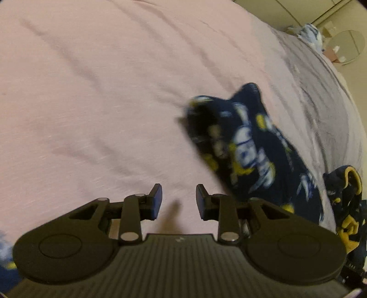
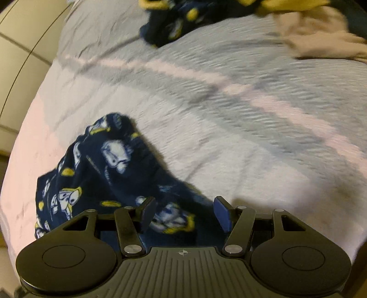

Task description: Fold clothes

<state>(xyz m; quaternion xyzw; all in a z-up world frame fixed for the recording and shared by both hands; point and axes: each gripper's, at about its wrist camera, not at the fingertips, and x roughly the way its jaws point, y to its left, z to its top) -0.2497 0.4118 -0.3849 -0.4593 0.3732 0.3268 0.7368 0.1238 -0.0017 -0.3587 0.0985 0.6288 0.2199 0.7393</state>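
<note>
A navy garment with white and yellow print (image 1: 247, 146) lies crumpled on the pink bedsheet (image 1: 103, 91), to the right of my left gripper (image 1: 179, 199). That gripper is open, with only bare sheet between its fingers. In the right wrist view the same navy garment (image 2: 103, 174) spreads left and under my right gripper (image 2: 183, 212), which is open with the cloth lying below the gap between its fingers. Both views are motion-blurred.
More navy and yellow clothing (image 2: 181, 20) and a beige garment (image 2: 321, 32) lie at the far side of the bed. Another navy-yellow piece (image 1: 346, 206) sits at the right edge. A round mirror (image 1: 348, 45) and cupboards stand beyond the bed.
</note>
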